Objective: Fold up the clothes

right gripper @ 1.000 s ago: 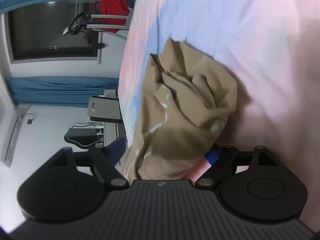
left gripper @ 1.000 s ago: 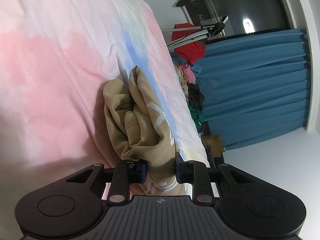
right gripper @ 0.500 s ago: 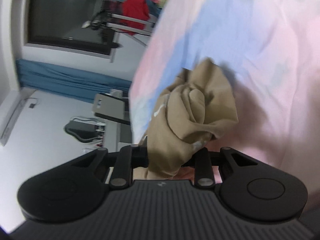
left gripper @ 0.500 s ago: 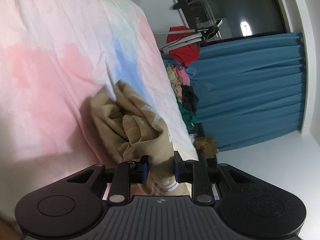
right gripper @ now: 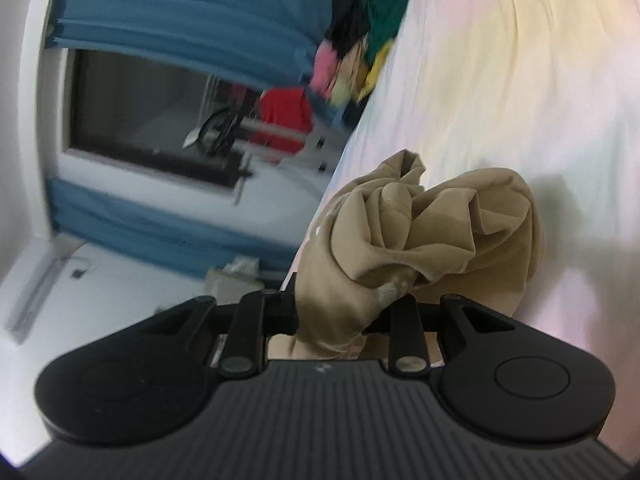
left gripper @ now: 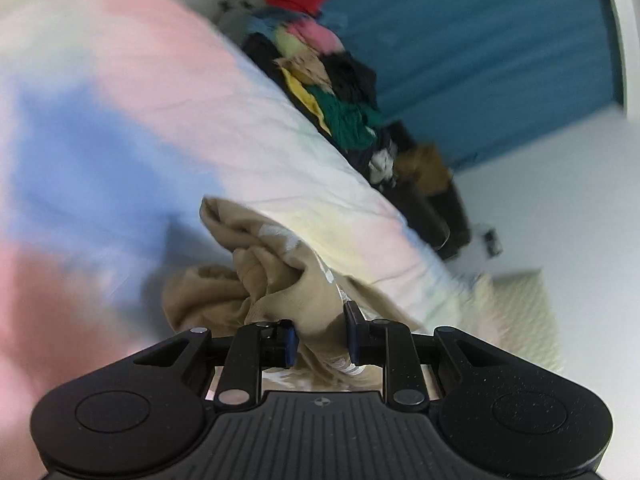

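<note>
A crumpled tan garment with white print lies bunched over a pastel pink, blue and yellow bed sheet. My left gripper is shut on a fold of the tan garment, which bulges up between its blue-padded fingers. In the right wrist view the same tan garment hangs in a bundle in front of the sheet. My right gripper is shut on it, and the cloth hides the fingertips.
A heap of mixed clothes in green, black, yellow and pink lies at the bed's far edge; it also shows in the right wrist view. Blue curtains, a dark window and a red garment on a rack stand beyond.
Both grippers have swung with the tan garment held, lifting and carrying it along the bed toward the clothes heap. The views are motion-blurred now. Both grips stay shut.
</note>
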`<action>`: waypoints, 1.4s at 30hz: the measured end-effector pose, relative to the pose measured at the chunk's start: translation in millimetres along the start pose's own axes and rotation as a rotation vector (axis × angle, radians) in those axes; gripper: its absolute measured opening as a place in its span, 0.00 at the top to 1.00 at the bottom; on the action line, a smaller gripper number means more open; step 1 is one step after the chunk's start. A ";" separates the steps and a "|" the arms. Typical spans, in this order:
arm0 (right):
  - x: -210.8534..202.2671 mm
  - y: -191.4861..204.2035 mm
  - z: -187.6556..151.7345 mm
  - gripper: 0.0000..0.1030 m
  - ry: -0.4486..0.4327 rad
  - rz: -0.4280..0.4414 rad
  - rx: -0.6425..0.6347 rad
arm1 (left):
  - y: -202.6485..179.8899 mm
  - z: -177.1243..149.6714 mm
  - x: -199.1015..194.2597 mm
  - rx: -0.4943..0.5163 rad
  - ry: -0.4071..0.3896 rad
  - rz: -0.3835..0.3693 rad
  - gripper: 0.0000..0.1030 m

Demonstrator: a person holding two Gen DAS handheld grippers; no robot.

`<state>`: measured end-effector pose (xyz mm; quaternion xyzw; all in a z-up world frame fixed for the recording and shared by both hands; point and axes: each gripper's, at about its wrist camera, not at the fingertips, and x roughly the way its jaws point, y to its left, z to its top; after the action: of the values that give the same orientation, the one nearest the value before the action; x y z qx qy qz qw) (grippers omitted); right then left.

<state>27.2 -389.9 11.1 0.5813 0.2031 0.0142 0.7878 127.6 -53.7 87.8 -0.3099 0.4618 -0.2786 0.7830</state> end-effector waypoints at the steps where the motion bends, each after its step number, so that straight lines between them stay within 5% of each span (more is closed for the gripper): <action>1: 8.9 1.2 18.9 0.73 -0.017 -0.019 -0.006 | -11.5 10.9 19.9 0.009 -0.007 -0.003 0.76; 7: 43.5 5.1 118.8 0.73 -0.206 -0.039 -0.118 | -79.6 65.5 131.6 0.045 -0.070 -0.060 0.77; 11: 65.4 -4.0 158.0 0.73 -0.315 -0.062 -0.203 | -110.0 73.7 191.2 0.097 -0.143 -0.070 0.77; 16: 77.3 -66.4 160.1 0.73 -0.304 -0.167 -0.155 | -86.4 40.4 235.3 0.223 -0.108 -0.011 0.77; 20: 68.2 -122.6 121.2 0.72 -0.205 -0.206 -0.011 | -43.5 -2.8 246.6 0.349 -0.055 0.046 0.77; 24: 63.2 -160.1 83.9 0.71 -0.135 -0.254 -0.003 | -1.9 -36.2 253.0 0.428 -0.008 0.099 0.76; 27: 58.1 -174.0 68.8 0.71 -0.126 -0.279 0.021 | -15.1 -42.6 238.8 0.485 -0.009 0.121 0.69; 32: 36.9 -143.5 62.1 0.67 -0.088 -0.403 0.024 | -37.1 -53.2 215.1 0.578 -0.011 0.158 0.36; 39: -24.7 -70.0 39.4 0.65 -0.116 -0.468 -0.214 | -78.6 -69.7 168.1 0.698 -0.043 0.186 0.17; 41: -39.9 -42.6 32.8 0.45 -0.158 -0.460 -0.311 | -97.4 -75.5 145.9 0.725 -0.071 0.178 0.17; 42: -45.9 -30.5 28.8 0.20 -0.180 -0.441 -0.351 | -106.4 -78.5 134.3 0.738 -0.086 0.174 0.16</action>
<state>-11.7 -437.8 3.9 0.3770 0.2483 -0.1739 0.8752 97.4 -238.1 62.9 0.0217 0.3216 -0.3454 0.8814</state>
